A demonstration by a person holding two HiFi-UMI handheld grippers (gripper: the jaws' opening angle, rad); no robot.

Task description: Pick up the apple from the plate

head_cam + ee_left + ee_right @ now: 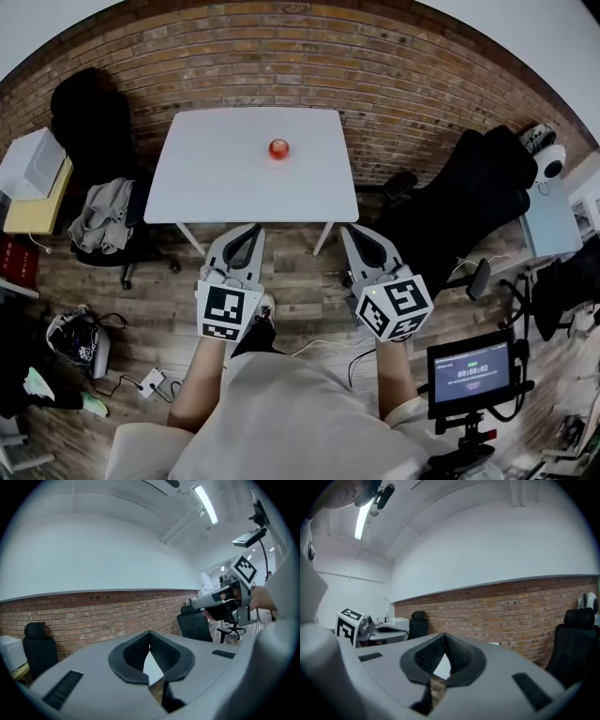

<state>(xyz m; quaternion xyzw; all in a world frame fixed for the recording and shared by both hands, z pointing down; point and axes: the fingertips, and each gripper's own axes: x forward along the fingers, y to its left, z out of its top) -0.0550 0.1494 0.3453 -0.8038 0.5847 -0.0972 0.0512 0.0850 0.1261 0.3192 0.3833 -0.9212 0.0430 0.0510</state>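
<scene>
Closest to us, our left forearm (201,380) and right forearm (395,373) run up from the bottom of the head view, side by side. We hold the left gripper (251,231) and the right gripper (351,232) nearly level, pointing toward the upper middle of the frame. Each gripper's own view shows its jaws pressed together at the tips with nothing between them. We count two grippers, one white table (211,183) and one red apple (278,148), which rests on the tabletop in the upper middle of the frame; we cannot make out a plate under it. Both pairs of jaw tips sit just below the table's near edge, well apart from the apple. White tabletop rings the apple on all sides. One black chair (90,117) stands off the table's left edge, a second black chair (473,192) off its right, and a brick wall (403,84) runs behind.
</scene>
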